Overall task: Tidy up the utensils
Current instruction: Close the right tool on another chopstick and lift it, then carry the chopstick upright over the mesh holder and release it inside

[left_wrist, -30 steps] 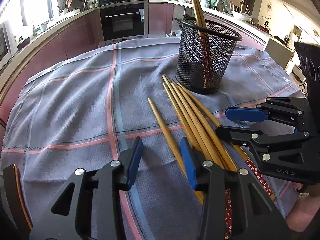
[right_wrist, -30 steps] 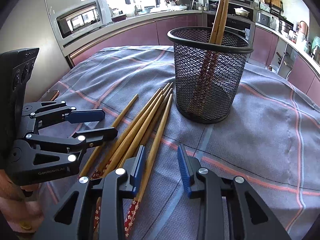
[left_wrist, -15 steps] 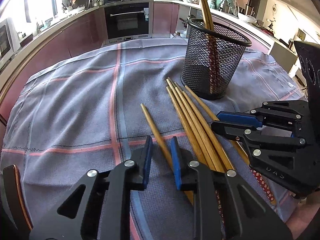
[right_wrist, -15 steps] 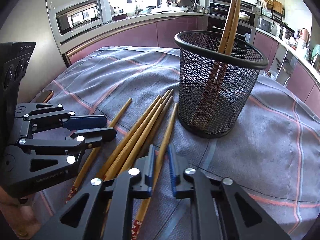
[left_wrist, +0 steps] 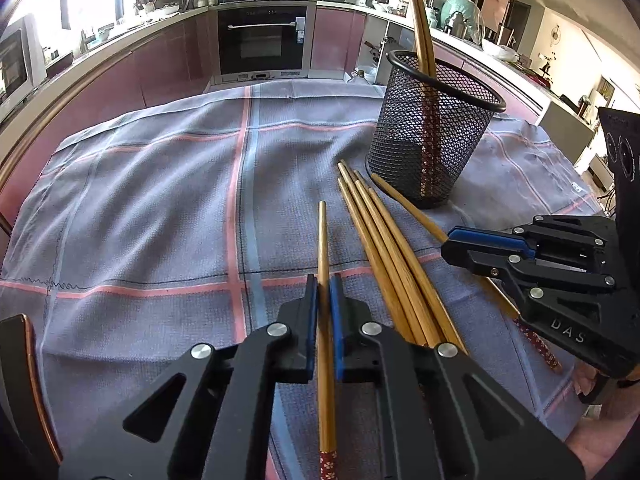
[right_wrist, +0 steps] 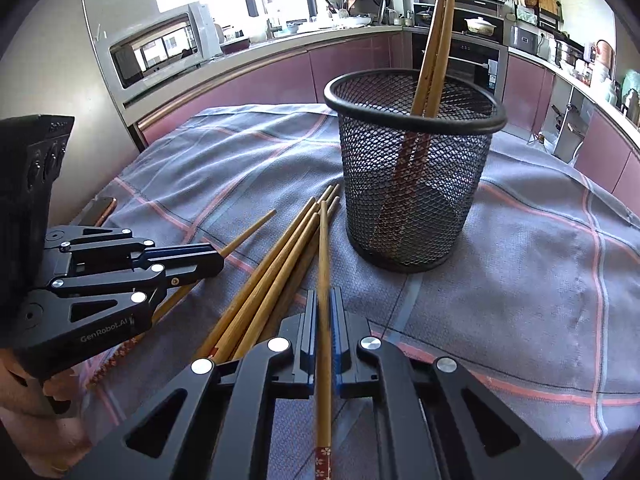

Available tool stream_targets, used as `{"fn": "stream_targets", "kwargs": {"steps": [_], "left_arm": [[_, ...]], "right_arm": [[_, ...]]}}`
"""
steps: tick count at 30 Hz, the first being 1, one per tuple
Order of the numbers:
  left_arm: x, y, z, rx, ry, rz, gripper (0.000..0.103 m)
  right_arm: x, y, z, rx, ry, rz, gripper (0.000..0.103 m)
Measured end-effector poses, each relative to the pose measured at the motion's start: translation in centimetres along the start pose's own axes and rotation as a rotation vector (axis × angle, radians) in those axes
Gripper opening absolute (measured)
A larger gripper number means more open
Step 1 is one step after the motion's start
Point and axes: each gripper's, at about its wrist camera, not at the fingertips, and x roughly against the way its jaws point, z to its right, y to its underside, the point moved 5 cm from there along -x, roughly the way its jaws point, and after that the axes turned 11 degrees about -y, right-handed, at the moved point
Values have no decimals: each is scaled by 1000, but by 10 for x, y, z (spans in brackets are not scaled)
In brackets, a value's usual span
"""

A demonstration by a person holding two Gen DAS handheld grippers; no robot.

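Left gripper [left_wrist: 323, 300] jaws just closed on one chopstick [left_wrist: 323, 248], lower centre of frame. Right gripper [right_wrist: 324, 312] likewise on another chopstick [right_wrist: 323, 248]. Sticks light, stiff, smooth (likely to pivot); grip sits toward patterned end. Loose bundle [left_wrist: 384, 240] on table cloth [left_wrist: 140, 200]; mesh holder [left_wrist: 430, 136] upper right.

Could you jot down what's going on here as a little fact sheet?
Setting: kitchen table under a checked cloth
Container: black mesh cup, upright, two chopsticks inside
Left hand-held gripper: just closed on one chopstick
Right hand-held gripper: just closed on another chopstick
Loose chopsticks: four lie bunched on the cloth
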Motion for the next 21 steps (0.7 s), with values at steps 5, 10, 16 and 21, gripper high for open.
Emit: {"fn": "stream_targets", "kwargs": {"steps": [5,10,16,21], "left_arm": [[15,-4,-1,2,20,31,7],[37,-10,-5,15,65,75,7],[74,-25,-12,43,143,152,7],[111,-40,-18,55,199,244,7]], "right_arm": [[16,-2,-3,5,-40,40,5],[38,-8,-6,1,-96,106,5],[72,-22,-12,11,-139,219,5],[98,-33,-14,25,-152,301,5]]}}
